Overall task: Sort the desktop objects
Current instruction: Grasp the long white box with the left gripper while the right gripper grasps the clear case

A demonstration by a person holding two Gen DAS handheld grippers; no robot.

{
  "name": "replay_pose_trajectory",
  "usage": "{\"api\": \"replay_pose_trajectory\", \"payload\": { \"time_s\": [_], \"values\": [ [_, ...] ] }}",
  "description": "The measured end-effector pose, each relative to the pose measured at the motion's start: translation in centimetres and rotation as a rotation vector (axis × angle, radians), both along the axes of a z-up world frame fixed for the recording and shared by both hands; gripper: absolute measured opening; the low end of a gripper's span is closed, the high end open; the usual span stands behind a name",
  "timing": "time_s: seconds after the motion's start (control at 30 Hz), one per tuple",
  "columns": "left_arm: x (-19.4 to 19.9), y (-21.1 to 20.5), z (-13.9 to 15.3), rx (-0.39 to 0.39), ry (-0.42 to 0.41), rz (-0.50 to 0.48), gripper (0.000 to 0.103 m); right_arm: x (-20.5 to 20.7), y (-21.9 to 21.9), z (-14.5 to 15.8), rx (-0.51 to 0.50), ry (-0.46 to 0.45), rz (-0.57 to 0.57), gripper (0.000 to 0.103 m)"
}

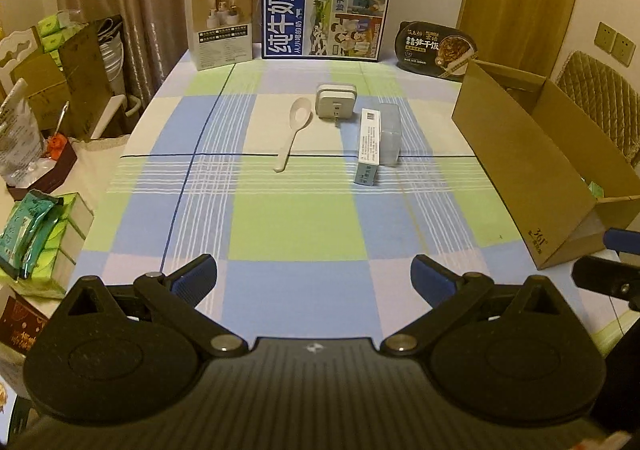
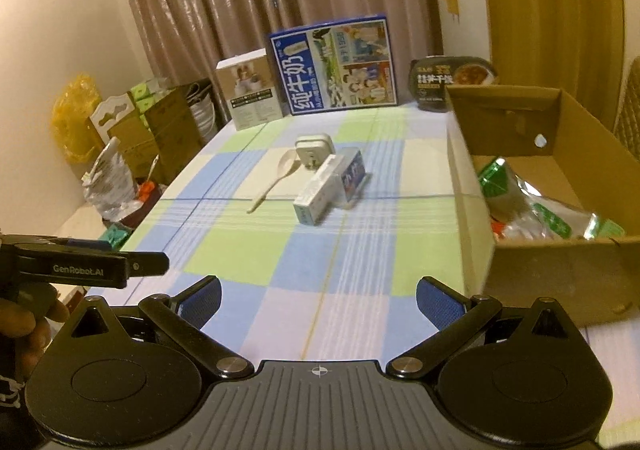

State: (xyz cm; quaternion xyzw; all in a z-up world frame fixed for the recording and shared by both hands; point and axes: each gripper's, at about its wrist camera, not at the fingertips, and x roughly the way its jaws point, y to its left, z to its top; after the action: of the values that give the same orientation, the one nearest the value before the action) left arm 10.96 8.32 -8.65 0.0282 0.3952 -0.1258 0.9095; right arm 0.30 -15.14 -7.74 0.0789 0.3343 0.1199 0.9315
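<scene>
Both grippers wide apart and empty above the near edge of the checked surface (image 1: 296,226).

Your left gripper (image 1: 314,276) and right gripper (image 2: 318,300) hold nothing. At mid-surface lie a white spoon (image 1: 294,130), a white charger (image 1: 336,100) just behind it, and a white carton (image 1: 368,146) touching a clear pack (image 1: 390,134). The cardboard box (image 2: 472,186) at your right holds green snack bags (image 2: 532,202).

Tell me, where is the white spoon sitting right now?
The white spoon lies on the checked tablecloth near the table's middle, its bowl just left of the small white charger, handle pointing back toward the cameras. Both wrist views show it, untouched.
</scene>
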Motion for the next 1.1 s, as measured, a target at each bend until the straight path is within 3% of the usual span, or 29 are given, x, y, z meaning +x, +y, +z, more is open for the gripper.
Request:
{"api": "replay_pose_trajectory", "payload": {
  "time_s": [0.43,0.83,0.93,1.03,1.1],
  "values": [
    [6.4,-0.4,-2.8,0.028,-0.024,-0.048,0.101,7.6,1.6,-1.3,-0.02,-0.078,-0.015,0.101],
    [12.8,-3.0,-7.2,-0.046,-0.009,-0.168,0.097,15.4,1.2,-5.1,-0.007,-0.045,-0.082,0.101],
    [14.3,-3.9,-8.3,-0.081,0.006,-0.192,0.092,16.7,1.0,-6.1,-0.017,-0.042,-0.075,0.101],
    [15.5,-5.1,-9.0,-0.059,-0.009,-0.229,0.089,17.8,0.9,-6.8,-0.024,-0.036,-0.083,0.1],
    [16.2,-5.7,-9.4,-0.052,-0.017,-0.254,0.081,18.5,0.8,-7.1,-0.02,-0.031,-0.087,0.093]
  ]
}}
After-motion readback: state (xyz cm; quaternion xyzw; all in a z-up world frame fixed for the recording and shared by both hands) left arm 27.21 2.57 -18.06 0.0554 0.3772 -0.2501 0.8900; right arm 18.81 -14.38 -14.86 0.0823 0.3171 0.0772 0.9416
